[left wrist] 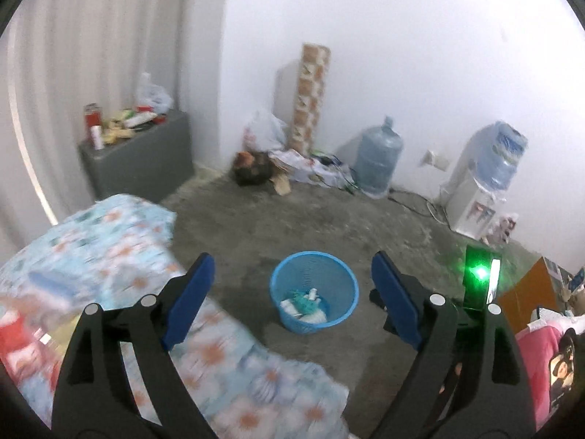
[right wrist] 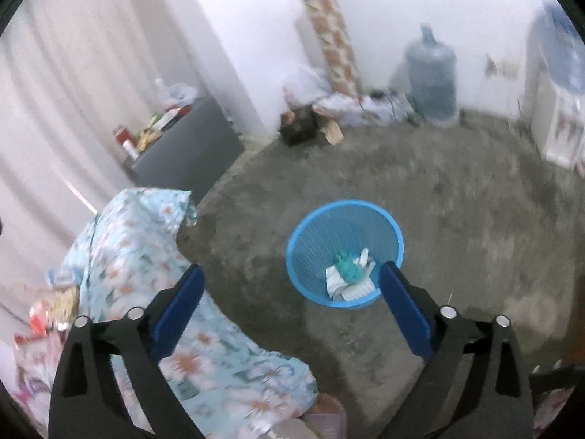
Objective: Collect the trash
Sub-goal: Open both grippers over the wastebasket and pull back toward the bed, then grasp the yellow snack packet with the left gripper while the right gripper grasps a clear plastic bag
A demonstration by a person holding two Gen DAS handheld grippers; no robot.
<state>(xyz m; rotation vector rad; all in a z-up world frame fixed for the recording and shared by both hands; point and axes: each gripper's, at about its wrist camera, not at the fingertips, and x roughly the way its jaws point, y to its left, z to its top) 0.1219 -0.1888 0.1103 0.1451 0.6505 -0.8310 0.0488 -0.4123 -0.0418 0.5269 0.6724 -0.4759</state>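
Both tongs spread and empty above the round blue plastic mesh wastebasket [right wrist: 344, 252].

My right gripper [right wrist: 290, 303] has the basket at one o'clock, its finger overlapping the rim; my left gripper [left wrist: 292, 300] sees it dead ahead, farther off. White scraps and a teal wad [right wrist: 349, 269] lie inside; motion blur hides detail on the flowered bedspread [right wrist: 146, 256] at nine o'clock.

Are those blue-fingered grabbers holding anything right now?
No. The left gripper and right gripper are both open and empty; the round blue plastic mesh basket merely sits on the floor beyond them.
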